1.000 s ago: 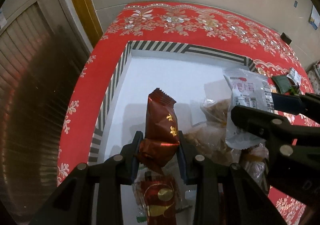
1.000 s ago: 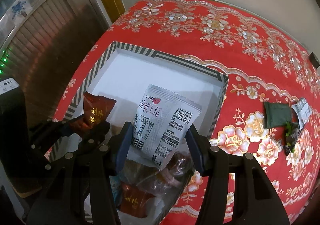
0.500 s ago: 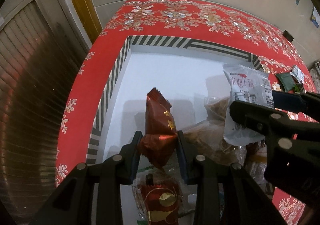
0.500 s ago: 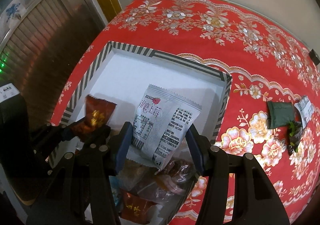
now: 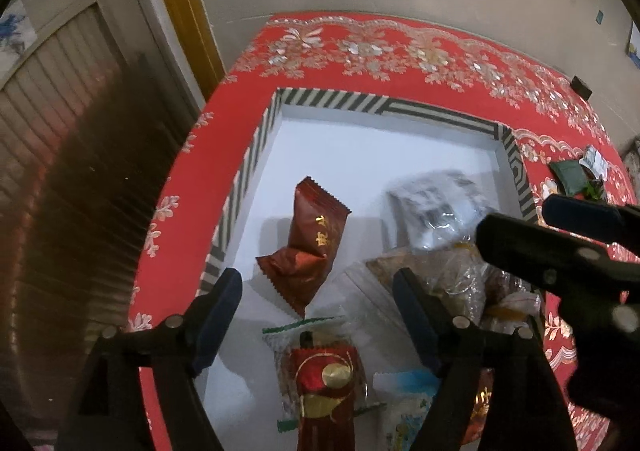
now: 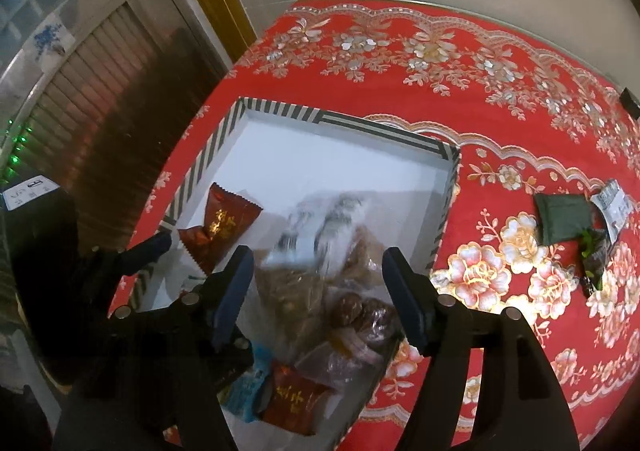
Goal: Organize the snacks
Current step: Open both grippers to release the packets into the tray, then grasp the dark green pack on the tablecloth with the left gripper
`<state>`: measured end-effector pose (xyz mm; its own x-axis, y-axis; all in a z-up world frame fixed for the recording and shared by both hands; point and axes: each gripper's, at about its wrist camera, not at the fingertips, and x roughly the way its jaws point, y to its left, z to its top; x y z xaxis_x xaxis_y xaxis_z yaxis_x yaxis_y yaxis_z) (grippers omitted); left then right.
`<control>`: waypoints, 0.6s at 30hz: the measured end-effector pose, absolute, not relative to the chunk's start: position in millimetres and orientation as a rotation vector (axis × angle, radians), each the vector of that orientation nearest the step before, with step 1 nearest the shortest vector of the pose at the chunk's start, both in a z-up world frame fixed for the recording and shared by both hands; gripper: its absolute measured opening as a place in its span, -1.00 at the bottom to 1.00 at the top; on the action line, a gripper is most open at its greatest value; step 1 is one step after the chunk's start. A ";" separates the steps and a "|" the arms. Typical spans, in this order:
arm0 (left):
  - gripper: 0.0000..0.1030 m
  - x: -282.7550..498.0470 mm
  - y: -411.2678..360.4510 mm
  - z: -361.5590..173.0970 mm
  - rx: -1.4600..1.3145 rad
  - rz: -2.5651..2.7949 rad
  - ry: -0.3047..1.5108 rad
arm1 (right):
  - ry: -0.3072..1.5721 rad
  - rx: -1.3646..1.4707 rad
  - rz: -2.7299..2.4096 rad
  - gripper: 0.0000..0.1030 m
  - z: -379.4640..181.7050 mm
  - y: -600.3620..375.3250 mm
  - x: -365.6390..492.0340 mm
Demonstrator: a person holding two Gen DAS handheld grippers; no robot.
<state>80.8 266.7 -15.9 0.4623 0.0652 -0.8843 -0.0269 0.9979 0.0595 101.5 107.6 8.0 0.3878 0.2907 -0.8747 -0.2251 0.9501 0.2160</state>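
Snacks going into striped box (image 5: 256,155) on red tabletop (image 6: 500,99). Both grippers have just been opening. Left gripper (image 5: 316,315) wide, nothing between pads; red packet (image 5: 312,239) released, tipping onto box floor. Right gripper (image 6: 318,291) wide; white packet (image 6: 320,227) blurred, dropping onto the pile. Two more boxed; green packet (image 6: 562,223) waits outside.

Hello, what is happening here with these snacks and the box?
A person is sorting snacks into a striped box on a red tablecloth. Both hand-held grippers have just been opening. The left hand-held gripper has let go of a dark red packet; the right hand-held gripper has released a white packet, blurred above the pile.
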 end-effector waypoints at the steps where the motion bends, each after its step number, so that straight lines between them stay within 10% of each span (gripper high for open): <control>1: 0.56 78.9 266.5 -13.9 0.040 0.064 1.082 | 1.115 0.081 0.337 0.34 10.8 105.4 98.1; 18: 0.59 59.2 150.5 13.1 0.084 -0.032 1.012 | 1.031 0.174 0.121 0.44 0.4 -24.6 56.6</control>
